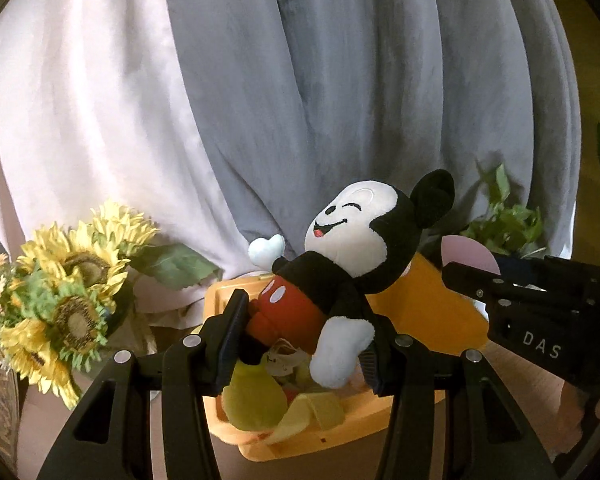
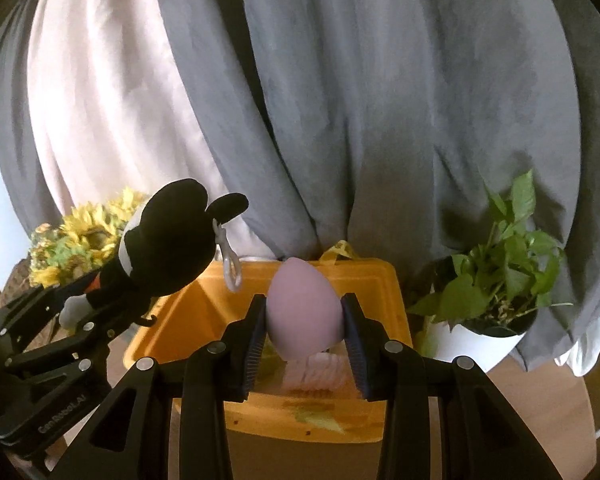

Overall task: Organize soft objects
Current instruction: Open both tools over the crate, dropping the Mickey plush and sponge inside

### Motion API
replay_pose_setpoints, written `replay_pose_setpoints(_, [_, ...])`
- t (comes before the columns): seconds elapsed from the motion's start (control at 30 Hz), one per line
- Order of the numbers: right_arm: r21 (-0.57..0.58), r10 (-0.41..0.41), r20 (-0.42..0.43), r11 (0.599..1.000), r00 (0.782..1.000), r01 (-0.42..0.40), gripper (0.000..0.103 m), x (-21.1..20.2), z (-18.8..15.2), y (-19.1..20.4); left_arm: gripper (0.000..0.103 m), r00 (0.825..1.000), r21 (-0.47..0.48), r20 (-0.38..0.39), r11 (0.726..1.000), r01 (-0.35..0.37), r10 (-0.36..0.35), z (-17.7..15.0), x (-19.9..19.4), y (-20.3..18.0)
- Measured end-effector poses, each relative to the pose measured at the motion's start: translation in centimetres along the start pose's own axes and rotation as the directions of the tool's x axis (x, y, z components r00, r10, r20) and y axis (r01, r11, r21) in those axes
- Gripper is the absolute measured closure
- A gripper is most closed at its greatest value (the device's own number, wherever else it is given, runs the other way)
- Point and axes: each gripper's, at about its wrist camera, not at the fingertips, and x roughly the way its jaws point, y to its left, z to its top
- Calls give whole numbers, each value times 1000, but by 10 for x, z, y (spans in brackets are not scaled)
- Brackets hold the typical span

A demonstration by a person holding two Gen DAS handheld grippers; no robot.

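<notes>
Mouse plush; gripper lettering "DAS"

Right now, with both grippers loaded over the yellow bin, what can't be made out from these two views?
- Bin contents: in the left wrist view the mouse plush and left gripper cover most of the yellow bin.
- In the right wrist view the pink egg-shaped sponge and right gripper hide the white ribbed item.
- The plush's face is turned away in the right wrist view.

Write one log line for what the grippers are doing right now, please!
left gripper: shut on Mickey plush | right gripper: shut on pink egg | both above yellow bin
</notes>
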Motion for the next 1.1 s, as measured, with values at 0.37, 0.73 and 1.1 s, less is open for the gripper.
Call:
replay_pose_setpoints(0.37, [-3,-5,-132,1000,991,4,64,65,-10,-13,53,993,15,-117,1000,12,-11,-13,58,2])
replay_pose_setpoints(0.73, [-14,-12,-239,1000,971,8,63,113,-20,-22,48,981,25,-192,1000,16,-11,-20,95,3])
replay_pose_setpoints(1.1, [11,-44,-224,999,973,48,46,97,-21,-26,39,985,-40,-170,999,-36,28,-21,63,6])
